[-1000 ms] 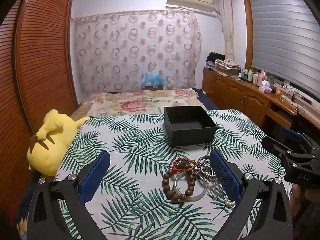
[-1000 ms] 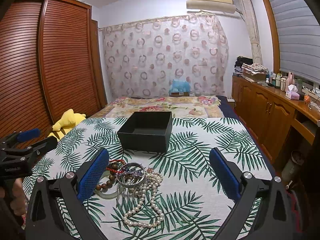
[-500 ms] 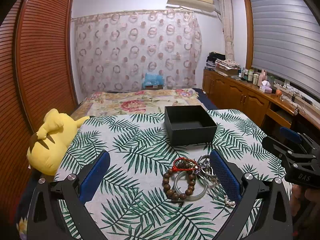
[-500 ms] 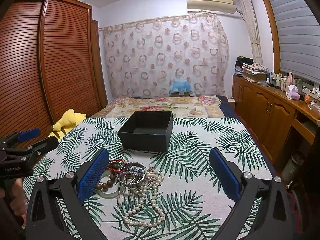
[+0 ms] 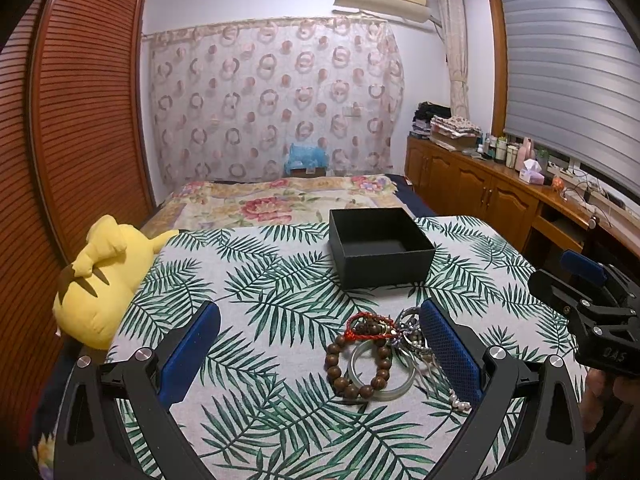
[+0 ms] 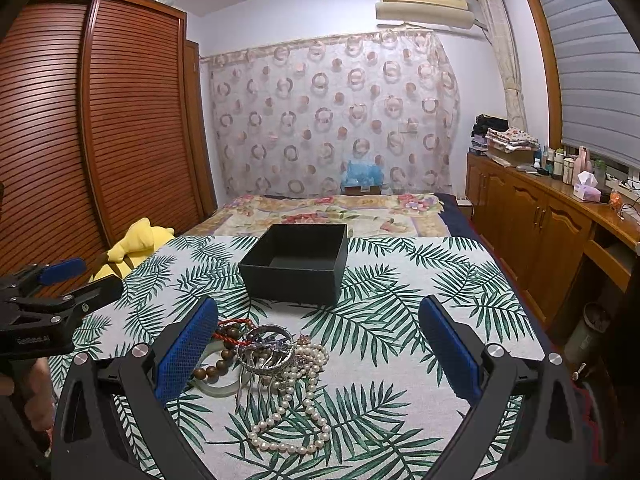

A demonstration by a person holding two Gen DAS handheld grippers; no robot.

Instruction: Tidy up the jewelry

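It's a bedroom with a louvred wooden wardrobe [image 6: 100,128] on the left, a ring-patterned curtain [image 5: 276,100] at the far wall and a long wooden cabinet [image 6: 532,216] down the right side. In the near part of the room stands a desk covered by a palm-leaf cloth [image 5: 248,280], with the flowered bed [image 5: 280,200] just beyond it. A yellow plush toy [image 5: 100,280] leans at the desk's left edge. An open black box [image 5: 380,250] sits toward the far side of the desk, nothing visible inside. Near of it lies the jewelry in one small heap: a brown wooden bead bracelet [image 5: 360,368] overlapping a pale glassy bangle [image 5: 384,372], a red cord bracelet [image 5: 366,326] behind them, a silver bangle [image 6: 266,348] to the right and a pearl necklace [image 6: 296,412] trailing nearest. The left hand-held gripper [image 5: 320,354] hangs above the heap with its blue-padded fingers spread wide, holding nothing. The right hand-held gripper [image 6: 318,354] is likewise wide apart and empty, its left finger over the heap's left edge.
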